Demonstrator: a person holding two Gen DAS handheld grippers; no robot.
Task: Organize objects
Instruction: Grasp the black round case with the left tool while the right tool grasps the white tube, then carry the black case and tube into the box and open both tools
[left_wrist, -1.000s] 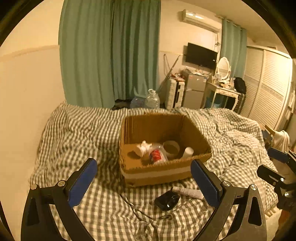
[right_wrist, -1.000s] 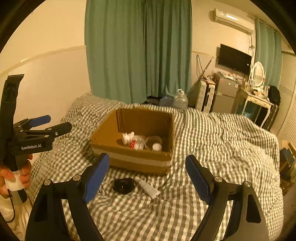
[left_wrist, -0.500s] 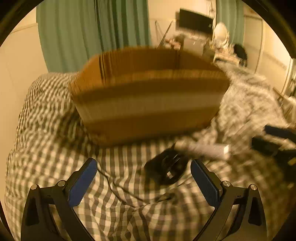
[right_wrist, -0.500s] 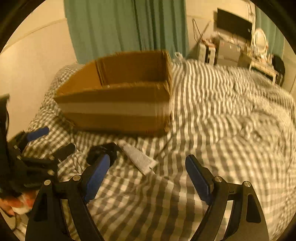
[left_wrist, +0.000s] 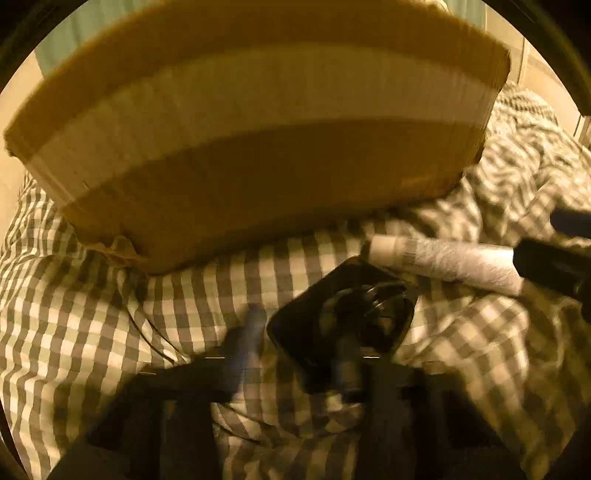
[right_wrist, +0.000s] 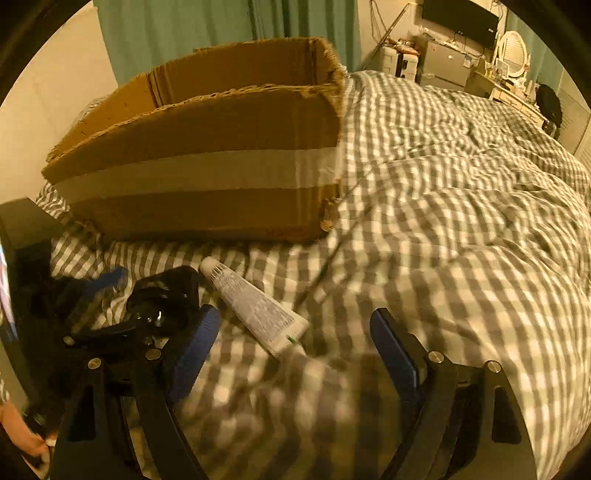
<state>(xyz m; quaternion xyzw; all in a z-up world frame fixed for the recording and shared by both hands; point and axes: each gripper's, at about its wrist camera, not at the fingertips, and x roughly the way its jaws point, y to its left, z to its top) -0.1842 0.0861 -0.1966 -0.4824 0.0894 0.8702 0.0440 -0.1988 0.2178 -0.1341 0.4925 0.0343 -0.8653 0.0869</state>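
A black glossy object lies on the checked bedspread in front of an open cardboard box. My left gripper is low over it, blurred, its jaws narrowed around the object's near end. A white tube lies to its right. In the right wrist view the tube lies between my open right gripper's fingers, the black object and left gripper sit at the left, and the box stands behind.
The box has a pale tape band along its front wall. A thin dark cable runs over the bedspread left of the black object. A green curtain, a TV and a dresser stand beyond the bed.
Both grippers have dropped towards the bed and moved closer to the box. My left gripper's jaws have narrowed around the black object. The right gripper has come over the tube.
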